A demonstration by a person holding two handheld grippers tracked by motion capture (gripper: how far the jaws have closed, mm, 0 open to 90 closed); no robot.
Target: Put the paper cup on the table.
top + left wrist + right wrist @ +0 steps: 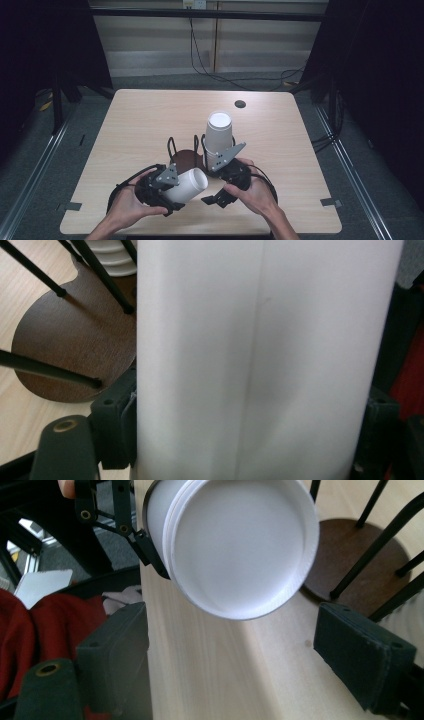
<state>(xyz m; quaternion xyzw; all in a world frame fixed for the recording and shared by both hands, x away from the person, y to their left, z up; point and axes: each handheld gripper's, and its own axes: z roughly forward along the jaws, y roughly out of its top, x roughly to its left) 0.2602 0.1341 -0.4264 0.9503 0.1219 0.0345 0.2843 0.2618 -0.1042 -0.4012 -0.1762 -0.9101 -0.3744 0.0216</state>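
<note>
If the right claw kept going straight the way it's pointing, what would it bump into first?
Probably the white cup held sideways in the left claw; its bottom faces the open right claw. How far away is hard to tell.

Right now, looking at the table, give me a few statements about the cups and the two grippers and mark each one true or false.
1. The left gripper is shut on a white cup lying on its side. True.
2. The right gripper holds a cup between its fingers. False: it is open, nothing between them.
3. A stack of white cups stands in the wire holder. True.
4. The holder's base is white. False: it is dark brown wood.
</note>
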